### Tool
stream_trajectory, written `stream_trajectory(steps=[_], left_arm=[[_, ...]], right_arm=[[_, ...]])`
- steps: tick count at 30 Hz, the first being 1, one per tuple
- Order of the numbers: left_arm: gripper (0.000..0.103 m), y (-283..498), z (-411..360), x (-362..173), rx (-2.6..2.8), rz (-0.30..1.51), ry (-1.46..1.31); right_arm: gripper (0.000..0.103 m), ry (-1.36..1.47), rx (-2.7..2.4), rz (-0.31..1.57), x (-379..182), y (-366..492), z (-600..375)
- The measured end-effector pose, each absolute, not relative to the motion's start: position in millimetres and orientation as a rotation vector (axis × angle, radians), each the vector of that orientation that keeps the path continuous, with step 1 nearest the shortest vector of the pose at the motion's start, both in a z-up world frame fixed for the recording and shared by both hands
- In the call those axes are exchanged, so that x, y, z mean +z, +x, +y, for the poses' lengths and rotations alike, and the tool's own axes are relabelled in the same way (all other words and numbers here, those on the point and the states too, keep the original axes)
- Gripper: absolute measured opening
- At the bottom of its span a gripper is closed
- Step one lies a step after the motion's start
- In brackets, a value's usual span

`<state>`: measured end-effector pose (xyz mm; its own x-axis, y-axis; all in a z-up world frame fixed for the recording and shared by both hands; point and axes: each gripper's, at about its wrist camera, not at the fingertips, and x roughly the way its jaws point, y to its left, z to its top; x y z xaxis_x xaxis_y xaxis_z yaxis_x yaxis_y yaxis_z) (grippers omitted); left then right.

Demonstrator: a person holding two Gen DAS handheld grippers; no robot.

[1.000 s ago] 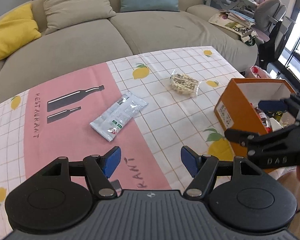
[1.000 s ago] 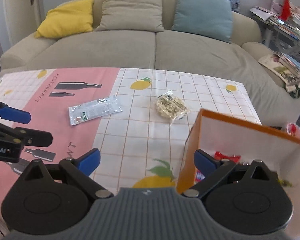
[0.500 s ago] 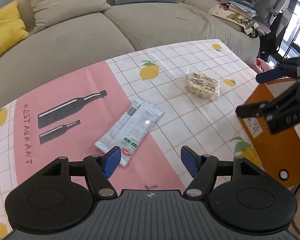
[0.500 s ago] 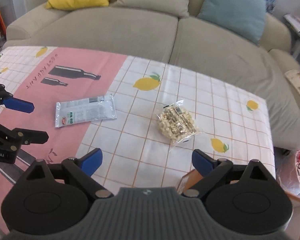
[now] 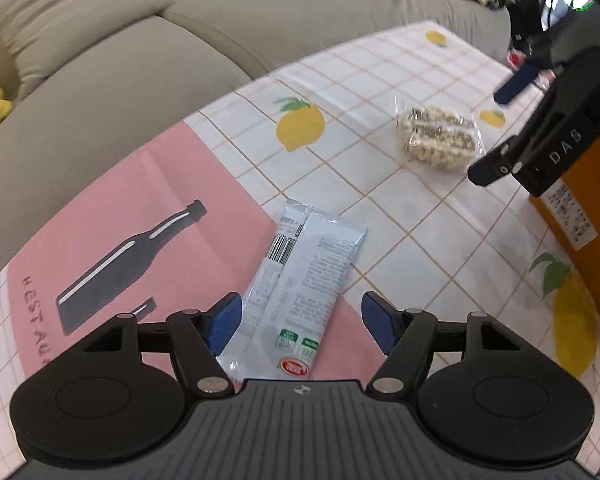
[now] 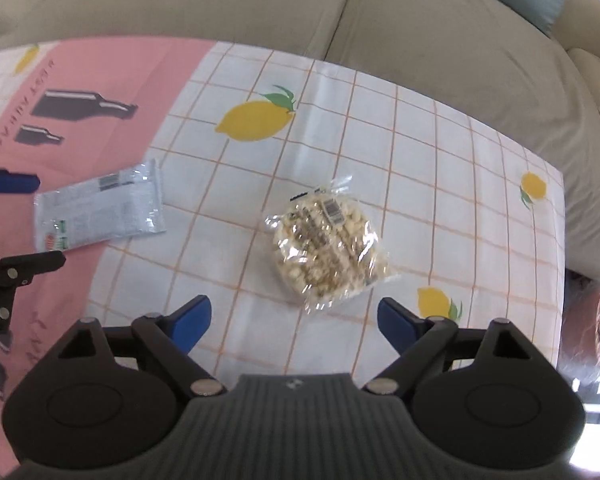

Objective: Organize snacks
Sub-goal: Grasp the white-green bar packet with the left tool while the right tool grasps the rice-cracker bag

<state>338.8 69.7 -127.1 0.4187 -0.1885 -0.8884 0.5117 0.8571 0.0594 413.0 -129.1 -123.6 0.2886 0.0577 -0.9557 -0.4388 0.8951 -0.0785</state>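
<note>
a living room: a grey-beige sofa with soft cushions runs along the far side of a bench covered in a smooth printed cloth, pink panel with black bottles on the left, white orange-lined check with lemons on the right.

two snacks lie loose on the cloth, well apart. a flat, long silver foil packet with a barcode and small print sits where pink meets check; the left gripper hangs over its near end, blue-padded fingers spread wide on either side and, as far as can be seen, not pressing it. a round puffed-grain cake in crinkly clear wrap rests further right on the check; the right gripper is poised just near of it, fingers apart, nothing between them. the orange cardboard box, rigid and labelled, stands at the right edge.

the step looks like reaching for both snacks at once, neither yet picked up. next, each gripper would need to drop to the cloth and close: the foil packet is thin and slippery, so a pinch across its width low down; the clear wrap will crumple, so a gentle squeeze.
</note>
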Motion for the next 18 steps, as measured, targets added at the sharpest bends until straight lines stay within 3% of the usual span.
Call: stream_trajectory(steps=[18], left_arm=[[0.086,366.4,58.0,-155.7,-0.507,1.110,0.425]], right_arm=[[0.097,-0.442,0.368,1.367,-166.3,475.9,-119.4]])
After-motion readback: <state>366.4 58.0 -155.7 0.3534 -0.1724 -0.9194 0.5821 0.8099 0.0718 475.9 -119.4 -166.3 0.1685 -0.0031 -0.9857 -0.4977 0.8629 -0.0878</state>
